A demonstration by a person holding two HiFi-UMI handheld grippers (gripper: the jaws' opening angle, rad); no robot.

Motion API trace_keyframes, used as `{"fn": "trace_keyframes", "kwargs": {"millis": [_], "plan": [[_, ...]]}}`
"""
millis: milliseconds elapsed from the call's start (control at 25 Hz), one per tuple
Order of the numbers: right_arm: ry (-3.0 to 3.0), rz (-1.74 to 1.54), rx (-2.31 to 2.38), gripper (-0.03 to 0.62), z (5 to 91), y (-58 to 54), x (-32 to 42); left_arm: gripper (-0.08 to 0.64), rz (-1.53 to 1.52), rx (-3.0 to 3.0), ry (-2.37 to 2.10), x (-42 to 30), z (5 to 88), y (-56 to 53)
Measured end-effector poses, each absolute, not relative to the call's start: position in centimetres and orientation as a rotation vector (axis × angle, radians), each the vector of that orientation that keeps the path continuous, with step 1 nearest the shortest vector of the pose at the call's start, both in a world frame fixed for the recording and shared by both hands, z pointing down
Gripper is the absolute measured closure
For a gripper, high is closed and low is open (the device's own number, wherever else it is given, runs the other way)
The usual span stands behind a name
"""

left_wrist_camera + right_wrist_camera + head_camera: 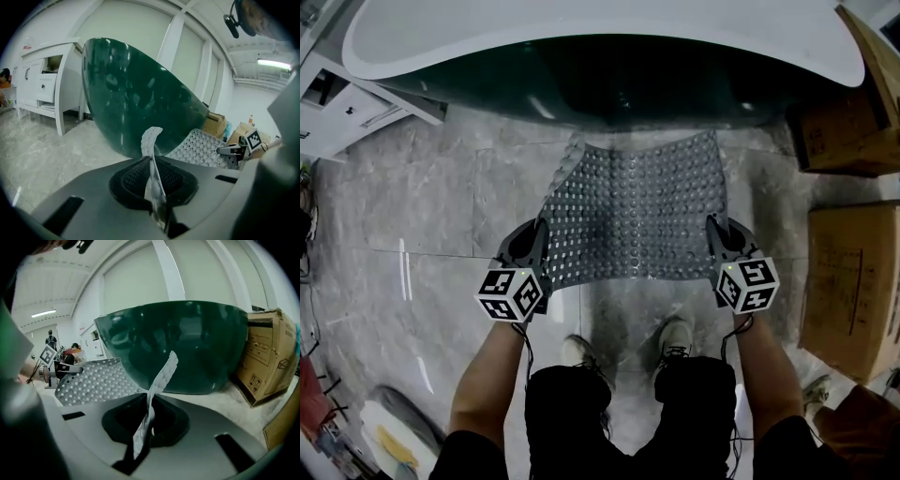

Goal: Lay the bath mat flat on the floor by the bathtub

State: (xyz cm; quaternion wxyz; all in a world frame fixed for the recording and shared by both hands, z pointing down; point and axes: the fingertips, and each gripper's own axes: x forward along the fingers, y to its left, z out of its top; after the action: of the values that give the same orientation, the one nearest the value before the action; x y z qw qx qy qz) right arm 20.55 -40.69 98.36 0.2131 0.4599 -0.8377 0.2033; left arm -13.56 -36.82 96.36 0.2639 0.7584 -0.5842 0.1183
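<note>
– Grey and rubbery, full of small round studs: this is the bath mat (pixel 642 206)?

– Yes. It hangs stretched between the two tools, in front of the person's shoes (pixel 675 339). Its far edge reaches close to the foot of the bathtub (pixel 609 56), and its far left corner is curled upward.

– Does it lie on the floor (pixel 422 206) already?

– The near edge is lifted. For the far edge I cannot tell if it touches the grey marble tiles.

– How does the left hand-held gripper (pixel 539 236) stand?

– Its jaws are pressed on the near left corner of the mat. In the left gripper view (pixel 152 183) a thin strip of mat stands up edge-on between them, squeezed tight.

– And the right hand-held gripper (pixel 717 230)?

– The same on the near right corner. In the right gripper view (pixel 143 427) the mat edge rises from the closed jaws and leans to the right, toward the tub.

– What is the tub like?

– Dark green outside with a white rim, curved like a bowl. It stands just beyond the mat.

– Something else around?

– Cardboard boxes (pixel 853 281) stand on the floor at the person's right, beside the tub. A white cabinet (pixel 347 103) is at the left, well apart from the mat.
</note>
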Motion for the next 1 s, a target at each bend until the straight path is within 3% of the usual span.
{"fn": "trace_keyframes", "kwargs": {"millis": [1000], "plan": [[-2.233, 0.513, 1.288, 0.561, 112.4, -44.6, 21.7, 0.526, 0.450, 2.052, -1.624, -18.8, 110.5, -41.4]]}}
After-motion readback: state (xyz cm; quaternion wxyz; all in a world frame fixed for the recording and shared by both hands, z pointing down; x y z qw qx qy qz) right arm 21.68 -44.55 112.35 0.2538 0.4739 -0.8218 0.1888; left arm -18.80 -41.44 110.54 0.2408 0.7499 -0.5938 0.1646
